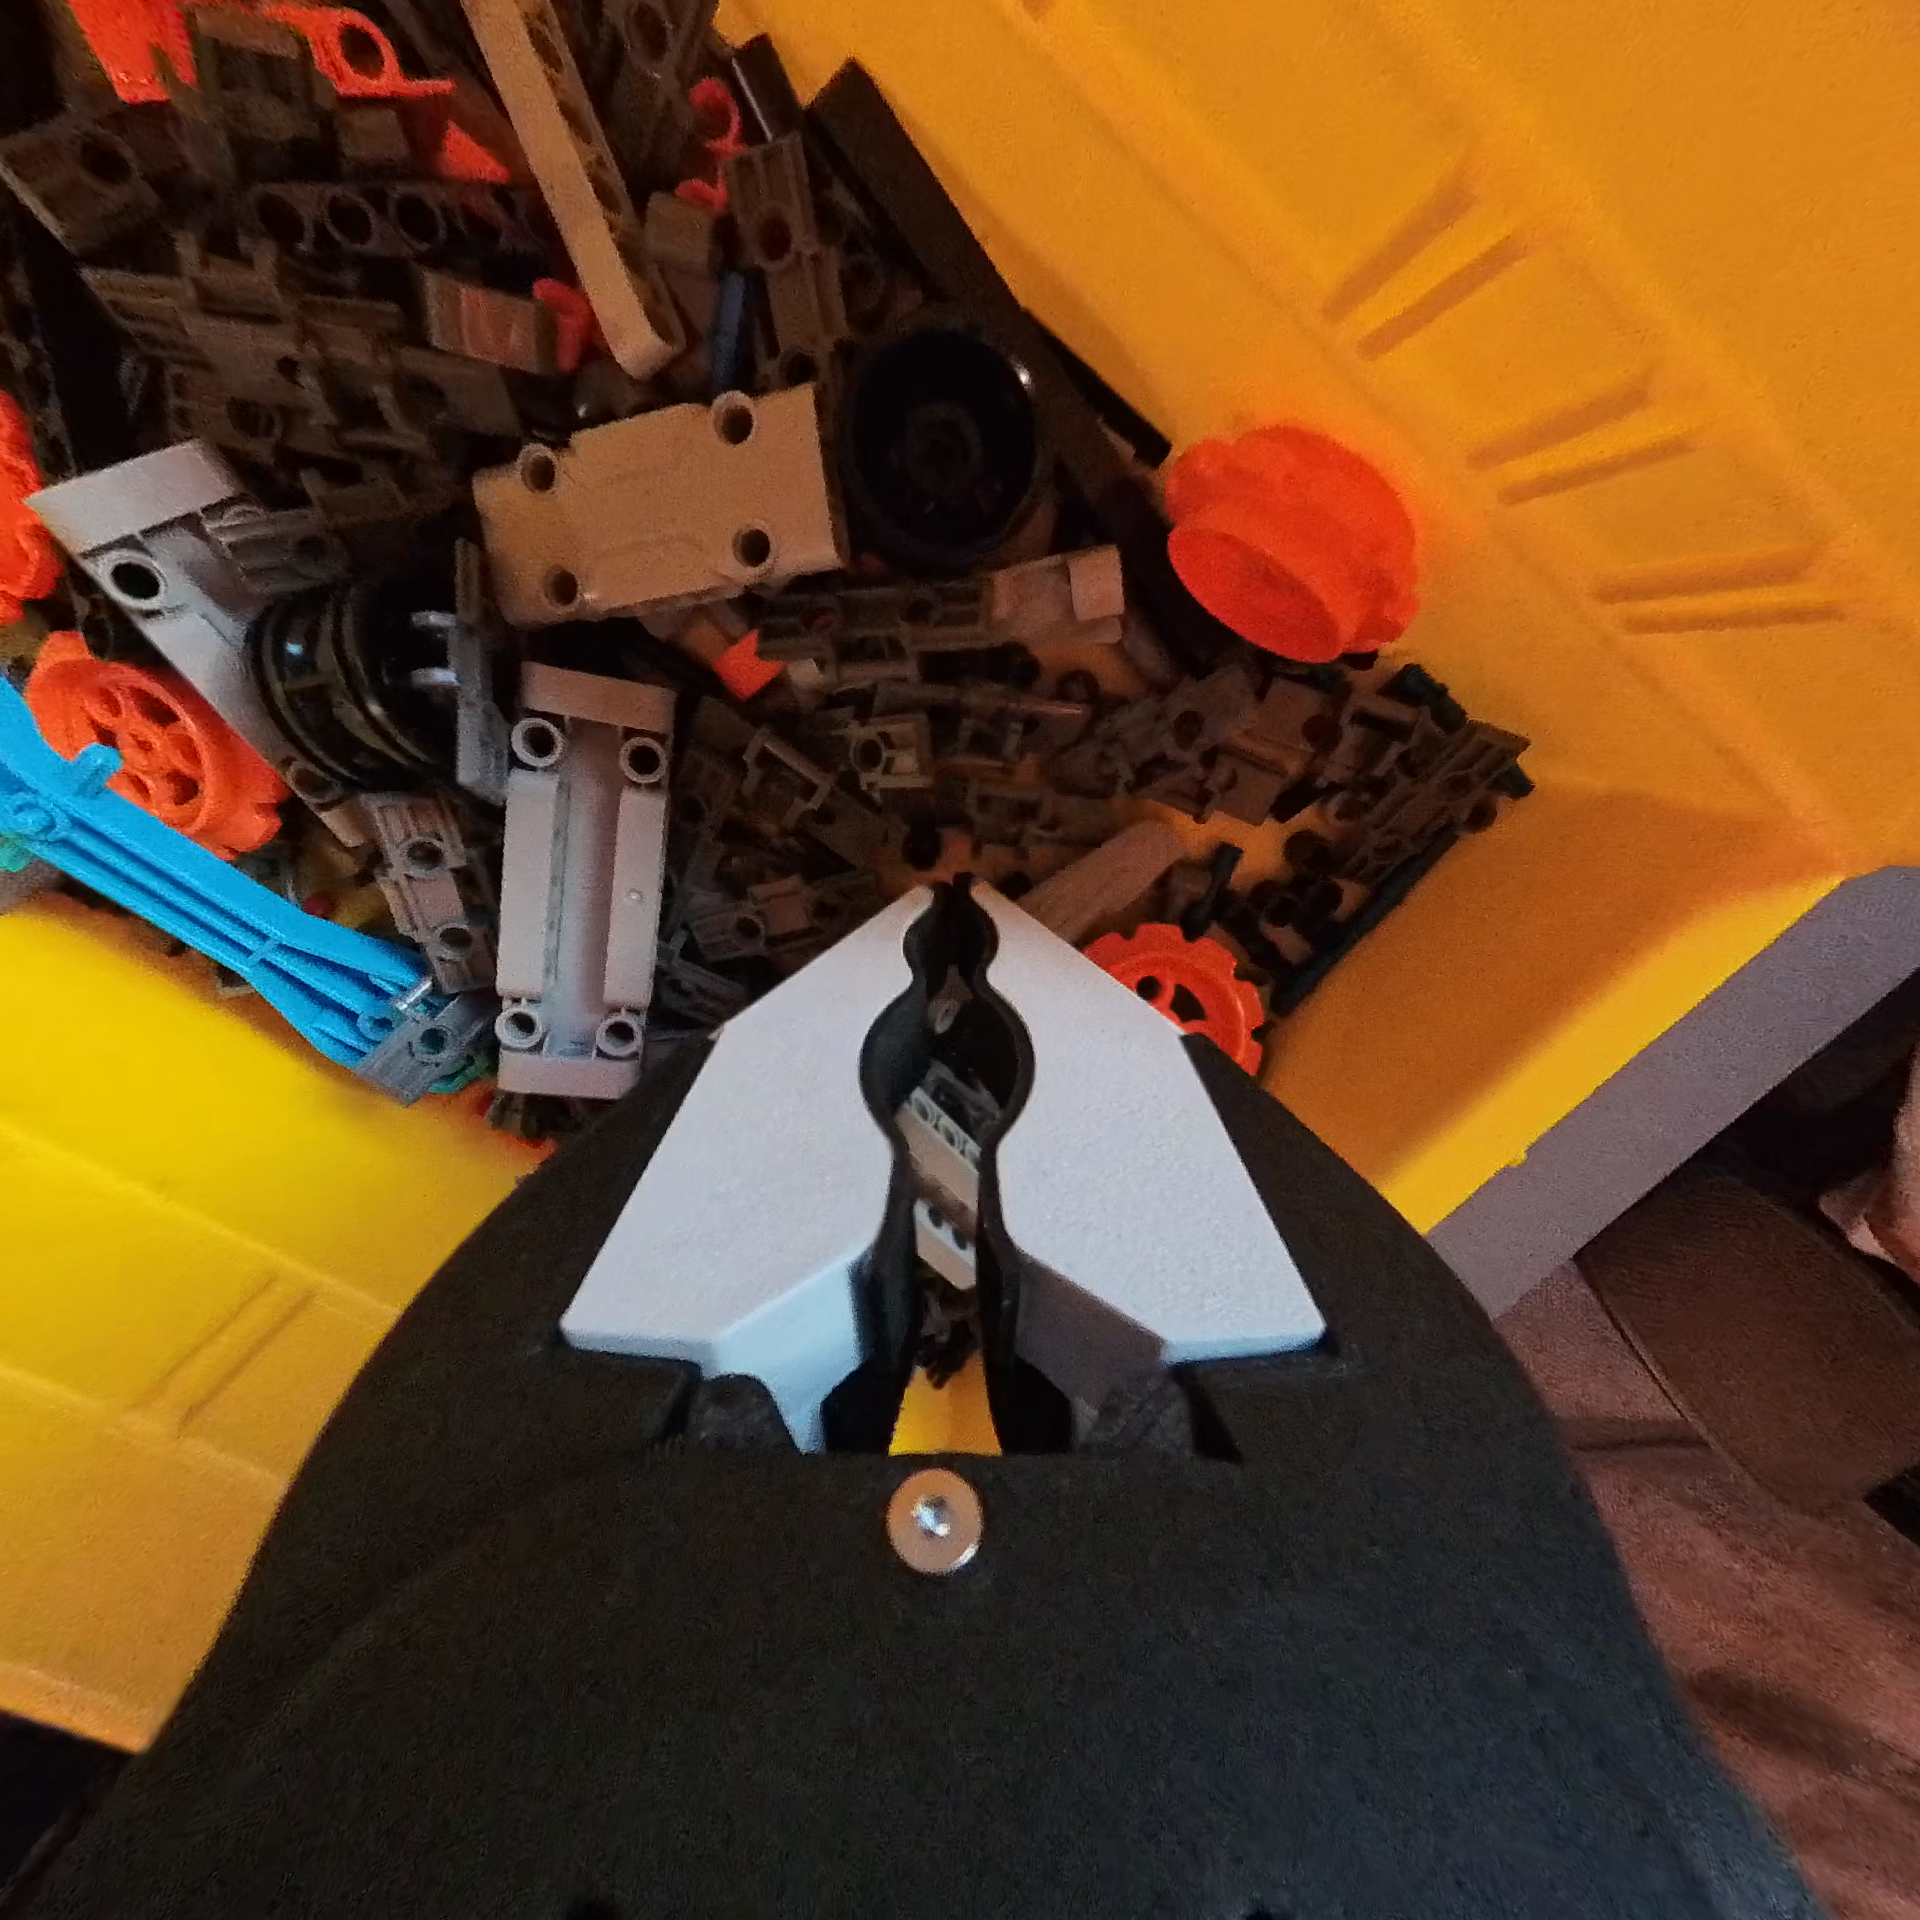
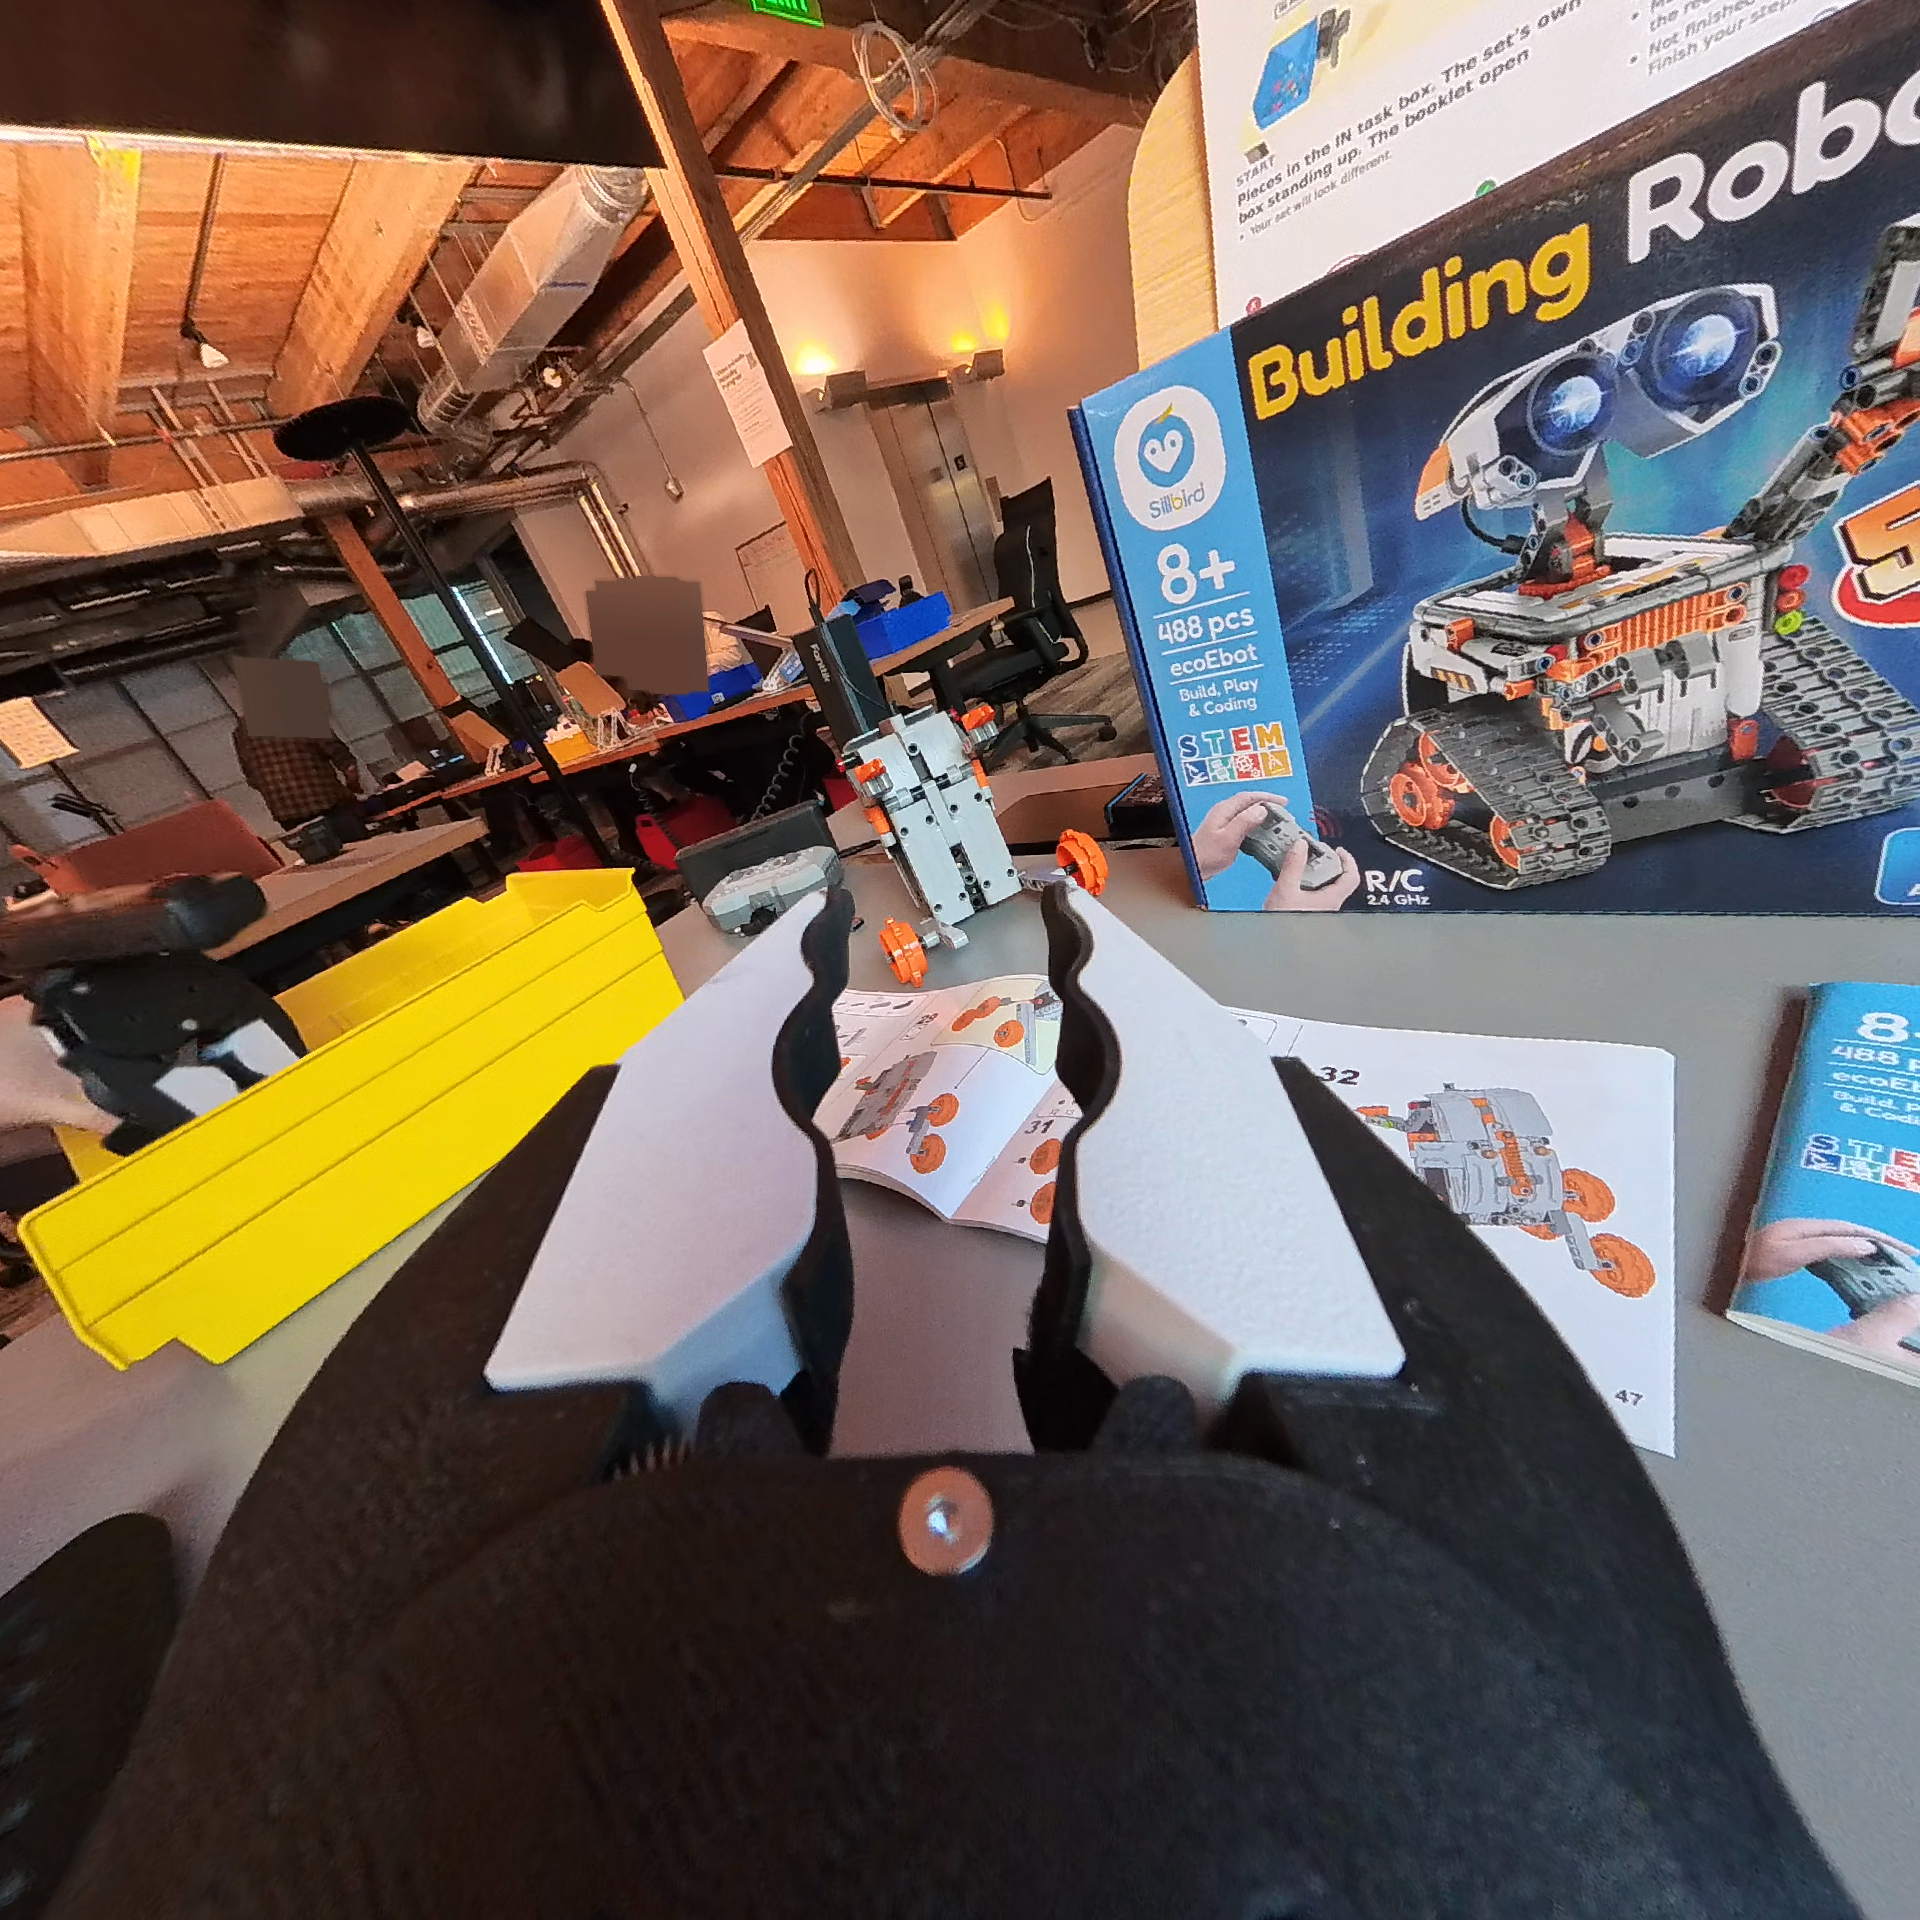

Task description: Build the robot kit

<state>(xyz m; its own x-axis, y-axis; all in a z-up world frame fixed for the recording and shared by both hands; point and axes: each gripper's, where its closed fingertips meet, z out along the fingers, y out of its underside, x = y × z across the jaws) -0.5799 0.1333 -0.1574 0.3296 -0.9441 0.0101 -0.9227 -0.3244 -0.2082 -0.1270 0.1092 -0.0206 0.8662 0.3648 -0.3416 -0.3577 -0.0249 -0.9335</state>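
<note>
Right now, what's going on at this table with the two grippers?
The left gripper is down inside a yellow bin, nearly shut, its tips among a pile of dark grey building pieces; whether it grips one cannot be told. The right gripper hangs open and empty above an open instruction booklet on the grey table. Beyond it stands a partly built grey and orange model, beside the kit's box.

Open workshop interior: exposed timber ceiling [image 2: 125, 270] with silver ductwork [image 2: 540, 270], a slanting wooden post [image 2: 727, 281], white walls lit by warm sconces [image 2: 816, 364], long desks [image 2: 717, 717] and black office chairs [image 2: 1023, 613].
</note>
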